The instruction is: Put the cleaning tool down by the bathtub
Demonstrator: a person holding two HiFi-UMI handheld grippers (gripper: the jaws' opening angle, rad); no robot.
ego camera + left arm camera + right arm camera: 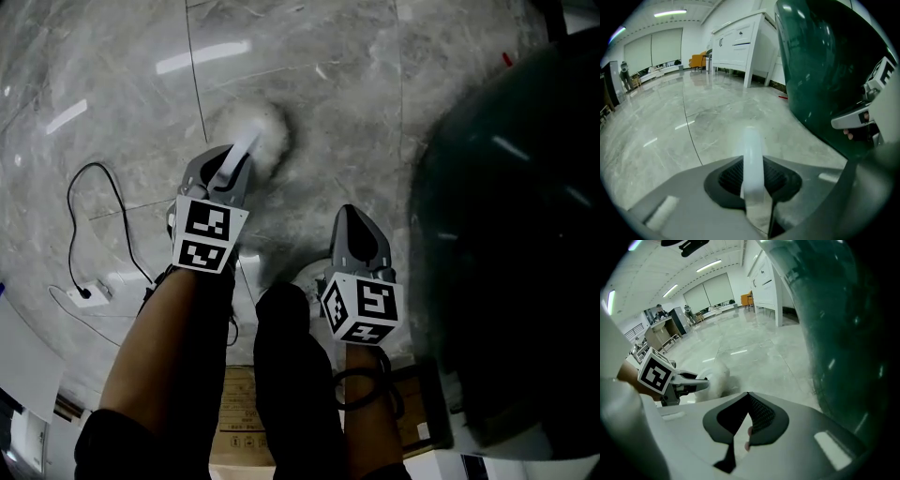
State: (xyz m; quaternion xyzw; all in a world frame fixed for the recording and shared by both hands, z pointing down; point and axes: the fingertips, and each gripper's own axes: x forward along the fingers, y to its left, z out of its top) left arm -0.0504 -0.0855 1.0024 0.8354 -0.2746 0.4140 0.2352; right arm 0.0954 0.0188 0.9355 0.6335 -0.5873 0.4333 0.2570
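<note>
Slowly I'd lower the cleaning tool (261, 131), clamped in left tongs (234, 157), beside the bathtub (511, 234); right tongs (350, 214) closed, empty.

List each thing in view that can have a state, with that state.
Left gripper: shut on the cleaning tool by its white handle.
Cleaning tool: held, fluffy head over the floor.
Right gripper: shut, empty.
Cable: slack on the floor, joined to a white plug box.
</note>
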